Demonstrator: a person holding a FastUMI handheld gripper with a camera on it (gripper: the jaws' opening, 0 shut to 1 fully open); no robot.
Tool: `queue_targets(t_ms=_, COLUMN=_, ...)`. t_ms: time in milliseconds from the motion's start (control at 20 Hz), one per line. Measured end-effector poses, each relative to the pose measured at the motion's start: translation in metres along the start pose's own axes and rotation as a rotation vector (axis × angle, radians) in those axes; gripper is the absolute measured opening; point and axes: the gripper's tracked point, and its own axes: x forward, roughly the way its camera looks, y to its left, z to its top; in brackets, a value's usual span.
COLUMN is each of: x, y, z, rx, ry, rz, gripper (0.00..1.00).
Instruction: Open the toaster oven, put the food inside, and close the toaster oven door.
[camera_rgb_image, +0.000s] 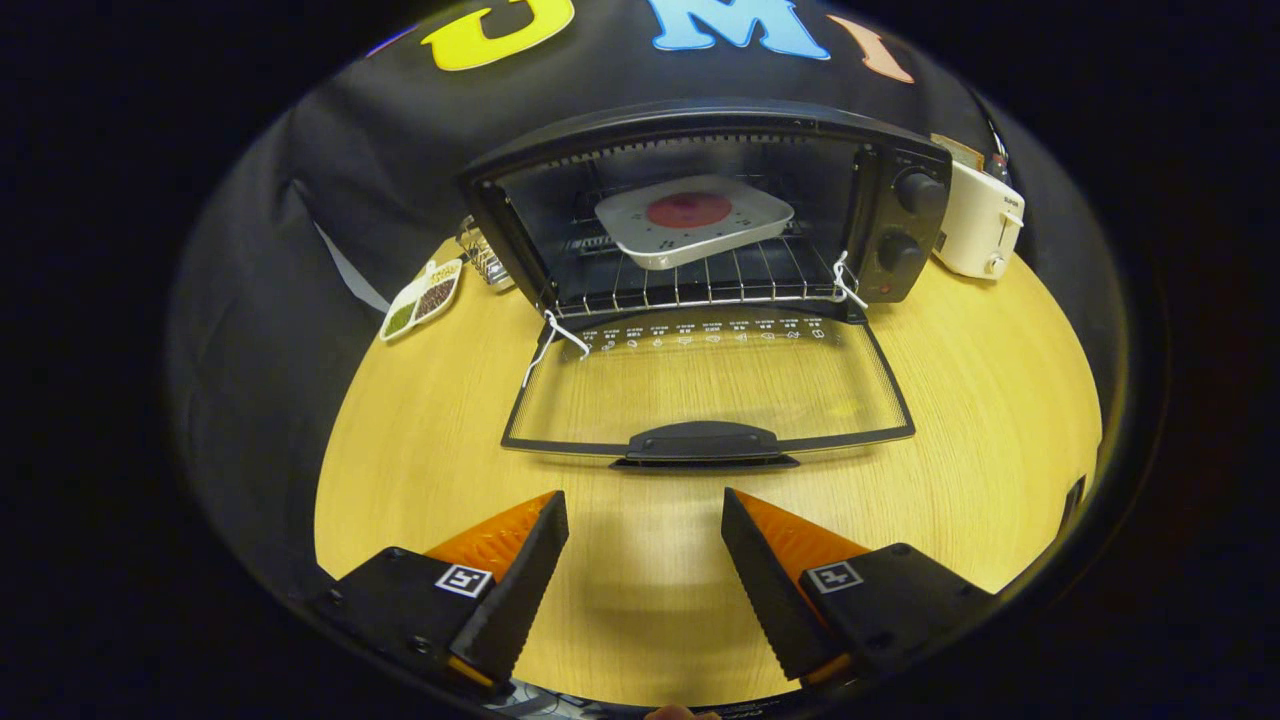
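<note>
Gripper (645, 520) released, fingers spread and empty at lower centre, lined up with the door handle (703, 441); food plate (692, 220) already on the oven (700, 200) rack at upper centre; door (705, 385) lies flat, awaiting closing.

Handheld gripper (645, 520), two wedge-shaped fingers
Each of the fingers (510, 590) tapers to a point with a serrated inner edge; black mounting blocks behind carry small square black-and-white marker tags and screws
</note>
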Motion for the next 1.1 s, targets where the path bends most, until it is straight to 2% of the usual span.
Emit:
queue_targets(t_ms=200, x=0.006, y=-0.005, z=-0.022, rx=-0.013, ry=0.096, rz=-0.051, gripper=0.98)
queue_targets(t_ms=300, x=0.009, y=-0.009, z=-0.021, rx=-0.011, ry=0.097, rz=-0.079, gripper=0.98)
queue_targets(t_ms=600, x=0.026, y=-0.043, z=-0.015, rx=-0.015, ry=0.091, rz=-0.229, gripper=0.98)
queue_targets(t_ms=1100, x=0.047, y=-0.034, z=0.001, rx=0.047, ry=0.09, rz=-0.203, gripper=0.98)
